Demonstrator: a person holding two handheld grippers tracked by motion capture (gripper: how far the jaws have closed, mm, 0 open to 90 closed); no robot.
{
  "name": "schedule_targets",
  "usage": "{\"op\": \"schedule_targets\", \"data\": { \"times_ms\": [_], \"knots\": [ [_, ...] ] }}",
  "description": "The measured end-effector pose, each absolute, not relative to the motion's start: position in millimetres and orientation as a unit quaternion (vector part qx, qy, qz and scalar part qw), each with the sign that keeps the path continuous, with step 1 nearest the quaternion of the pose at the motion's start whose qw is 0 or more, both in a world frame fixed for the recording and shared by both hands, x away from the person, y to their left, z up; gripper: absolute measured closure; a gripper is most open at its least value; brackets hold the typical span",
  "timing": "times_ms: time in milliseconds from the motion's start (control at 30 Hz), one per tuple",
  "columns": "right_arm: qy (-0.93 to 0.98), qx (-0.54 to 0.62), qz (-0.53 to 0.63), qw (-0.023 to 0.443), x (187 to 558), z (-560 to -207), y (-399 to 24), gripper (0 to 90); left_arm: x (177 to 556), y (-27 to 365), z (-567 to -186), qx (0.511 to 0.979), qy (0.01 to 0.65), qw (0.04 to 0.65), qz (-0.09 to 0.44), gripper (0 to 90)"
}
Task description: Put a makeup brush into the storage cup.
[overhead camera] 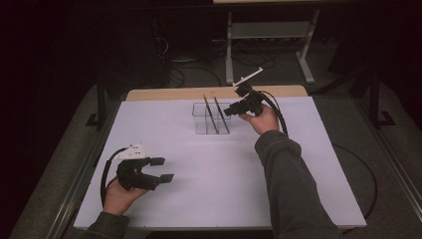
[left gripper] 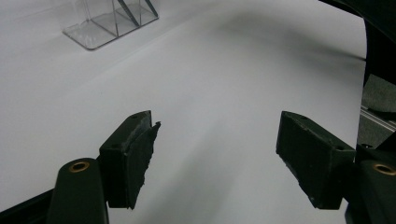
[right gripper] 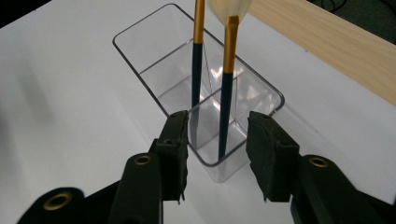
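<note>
A clear plastic two-compartment holder (overhead camera: 211, 119) stands near the far edge of the white counter (overhead camera: 219, 189). Two dark-handled makeup brushes with gold ferrules lean inside it, the left brush (right gripper: 197, 70) and the right brush (right gripper: 226, 93), in neighbouring compartments. The right gripper (right gripper: 217, 154) hovers just beside the holder's near end, its fingers (right gripper: 173, 149) parted and pressing on nothing, with the holder's corner and the right brush's handle seen between them. The left gripper (overhead camera: 161, 169) sits well apart, low over the bare counter, its fingers spread wide around nothing.
</note>
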State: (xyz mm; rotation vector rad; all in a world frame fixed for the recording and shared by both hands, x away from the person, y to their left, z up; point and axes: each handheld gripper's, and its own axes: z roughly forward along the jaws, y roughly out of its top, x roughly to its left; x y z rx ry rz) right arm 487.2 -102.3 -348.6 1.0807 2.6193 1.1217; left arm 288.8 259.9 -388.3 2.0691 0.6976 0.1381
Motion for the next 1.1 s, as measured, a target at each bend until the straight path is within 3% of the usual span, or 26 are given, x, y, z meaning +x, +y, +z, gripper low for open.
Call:
{"op": "schedule_targets", "data": {
  "times_ms": [433,1100],
  "knots": [
    [0.841,0.365,0.396,0.046,469.5,-346.3,-122.4,46.3,288.0,254.6,-389.8,0.841,0.281,0.459,0.053,26.5],
    [0.833,0.371,0.408,0.053,445.8,-346.8,-140.9,41.7,286.4,255.0,-388.5,0.840,0.281,0.460,0.061,26.4]
  ]
}}
